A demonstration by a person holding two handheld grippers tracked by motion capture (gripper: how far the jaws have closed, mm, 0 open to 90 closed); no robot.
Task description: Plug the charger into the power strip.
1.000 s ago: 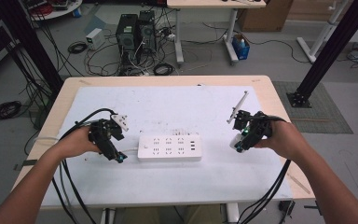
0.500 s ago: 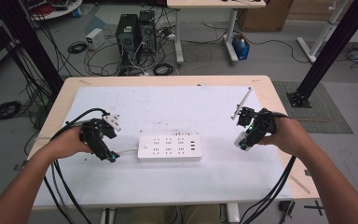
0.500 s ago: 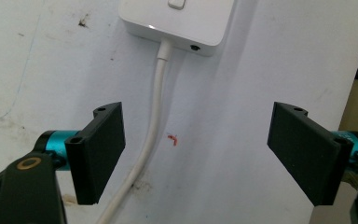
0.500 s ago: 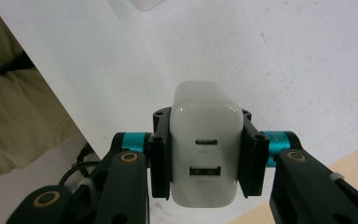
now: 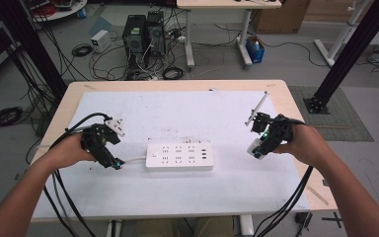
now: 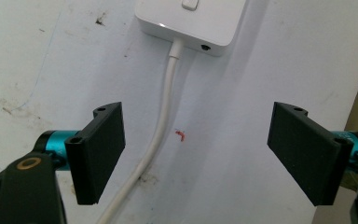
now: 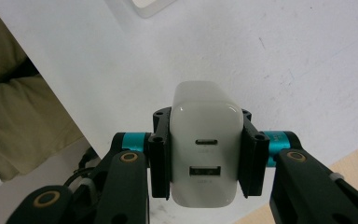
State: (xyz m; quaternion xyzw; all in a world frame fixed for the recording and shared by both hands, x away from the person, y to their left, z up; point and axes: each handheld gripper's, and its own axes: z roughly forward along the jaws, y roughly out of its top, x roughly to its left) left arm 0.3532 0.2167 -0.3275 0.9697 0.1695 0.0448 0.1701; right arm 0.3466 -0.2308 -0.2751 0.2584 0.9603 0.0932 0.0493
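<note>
From high up, a flat white plastic power strip (image 5: pixel 179 156) lies in the middle of the white-topped bench (image 5: pixel 187 111). The left tool (image 5: pixel 113 162) sits by the strip's left end. The right tool (image 5: pixel 254 148) is off to the right, well apart from the strip.

In the left gripper view, the left tool (image 6: pixel 196 151) is wide open over the strip's thin white cord (image 6: pixel 161 126).

In the right gripper view, the right tool (image 7: pixel 206 158) squeezes a small white rounded plastic charger block (image 7: pixel 206 144) with two ports.

Beyond my white-topped table (image 5: pixel 187 111) I see two black computer towers (image 5: pixel 141 33) amid tangled floor cables (image 5: pixel 84 49), a blue container (image 5: pixel 254 49), and a second desk (image 5: pixel 227 4).
</note>
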